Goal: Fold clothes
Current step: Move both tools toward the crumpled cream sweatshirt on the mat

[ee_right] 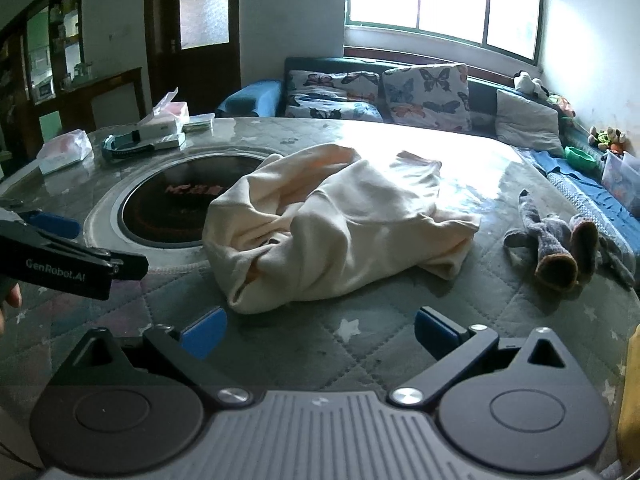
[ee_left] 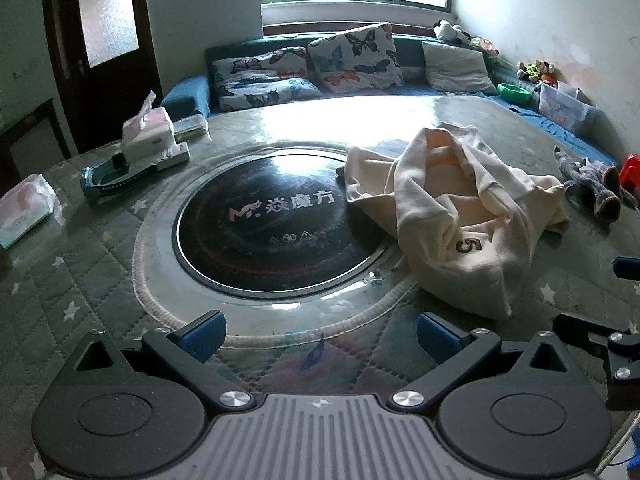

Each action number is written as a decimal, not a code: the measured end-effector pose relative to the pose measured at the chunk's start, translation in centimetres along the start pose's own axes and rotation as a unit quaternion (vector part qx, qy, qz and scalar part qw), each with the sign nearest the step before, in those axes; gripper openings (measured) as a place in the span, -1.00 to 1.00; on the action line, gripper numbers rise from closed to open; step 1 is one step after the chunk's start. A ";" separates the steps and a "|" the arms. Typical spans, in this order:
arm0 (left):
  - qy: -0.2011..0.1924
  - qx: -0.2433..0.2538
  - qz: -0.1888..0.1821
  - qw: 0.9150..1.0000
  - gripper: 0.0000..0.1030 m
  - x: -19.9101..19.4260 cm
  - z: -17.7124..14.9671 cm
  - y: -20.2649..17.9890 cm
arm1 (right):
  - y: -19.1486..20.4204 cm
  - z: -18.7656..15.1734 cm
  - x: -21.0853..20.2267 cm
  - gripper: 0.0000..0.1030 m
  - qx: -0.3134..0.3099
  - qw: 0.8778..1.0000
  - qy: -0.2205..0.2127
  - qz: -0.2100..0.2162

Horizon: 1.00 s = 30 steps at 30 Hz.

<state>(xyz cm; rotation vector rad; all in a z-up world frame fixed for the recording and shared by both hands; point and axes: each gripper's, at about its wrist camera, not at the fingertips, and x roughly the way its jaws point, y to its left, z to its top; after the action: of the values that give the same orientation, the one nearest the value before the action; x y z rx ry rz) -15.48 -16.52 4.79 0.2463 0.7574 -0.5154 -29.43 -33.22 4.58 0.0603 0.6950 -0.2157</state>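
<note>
A cream garment (ee_left: 452,216) lies crumpled on the round table, with a dark "5" printed on one fold. In the right wrist view the same cream garment (ee_right: 336,224) is bunched up just ahead of my right gripper (ee_right: 318,334), which is open and holds nothing. My left gripper (ee_left: 320,334) is open too, over the quilted cover near the table's front, with the garment ahead to its right. The left gripper's black body (ee_right: 60,262) shows at the left edge of the right wrist view.
A black round cooktop (ee_left: 276,224) sits in the table's middle. Tissue packs (ee_left: 148,132) and a teal holder (ee_left: 116,176) stand at the back left. Grey socks (ee_right: 560,244) lie to the garment's right. A sofa with butterfly cushions (ee_left: 352,60) runs behind the table.
</note>
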 end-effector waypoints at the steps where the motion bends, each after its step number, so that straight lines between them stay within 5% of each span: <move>1: 0.000 0.000 -0.002 1.000 1.00 0.1 0.0 -0.1 | 0.0 0.1 0.1 0.96 0.001 1.000 0.000 0.002; 30: -0.005 0.029 -0.029 0.999 0.88 0.8 2.6 -2.3 | -0.4 1.5 1.4 0.81 0.001 1.000 0.014 0.004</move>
<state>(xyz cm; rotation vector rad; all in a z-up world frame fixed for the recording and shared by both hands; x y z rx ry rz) -14.68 -19.77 6.05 0.2764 0.7414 -0.5935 -27.48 -34.10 4.86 0.0679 0.7218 -0.2081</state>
